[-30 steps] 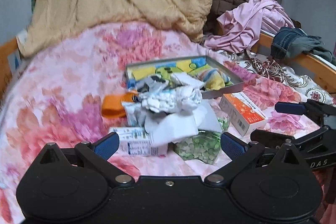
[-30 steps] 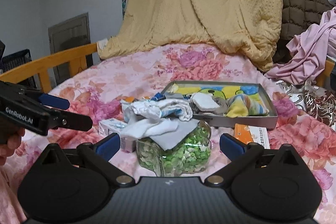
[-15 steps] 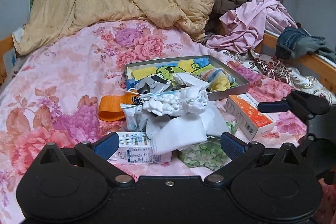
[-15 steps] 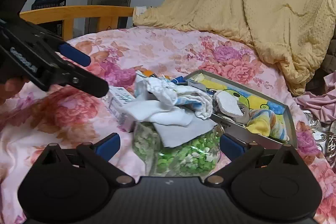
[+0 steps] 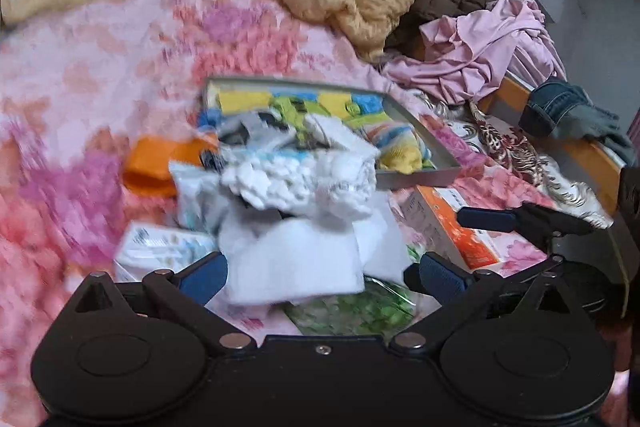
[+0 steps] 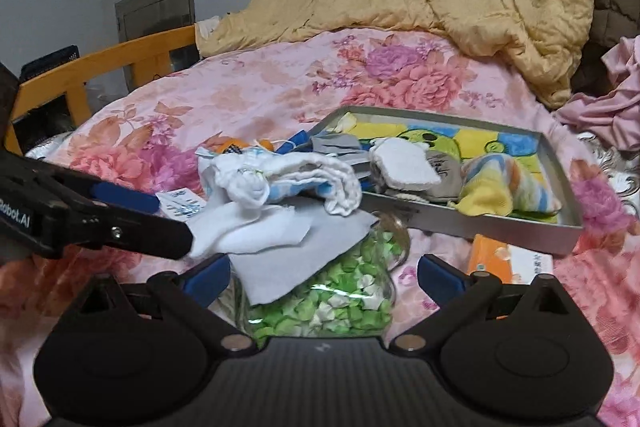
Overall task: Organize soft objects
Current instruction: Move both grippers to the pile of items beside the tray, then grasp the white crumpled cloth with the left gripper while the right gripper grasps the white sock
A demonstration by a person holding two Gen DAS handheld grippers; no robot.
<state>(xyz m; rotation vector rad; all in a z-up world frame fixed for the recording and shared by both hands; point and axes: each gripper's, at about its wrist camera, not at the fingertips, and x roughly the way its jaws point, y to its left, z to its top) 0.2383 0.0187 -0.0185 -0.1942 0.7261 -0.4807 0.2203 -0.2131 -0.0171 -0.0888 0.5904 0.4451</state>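
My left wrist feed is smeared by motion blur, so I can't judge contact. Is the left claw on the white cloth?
Observer: In the right wrist view, the left claw is open and its lower fingertip meets the white cloth's left edge. Nothing is clamped.
Operator: What's the green stuff underneath?
Observer: A clear jar of green paper stars, partly covered by a grey cloth.
Operator: And the right claw?
Observer: The right claw is open and pointed at that jar.
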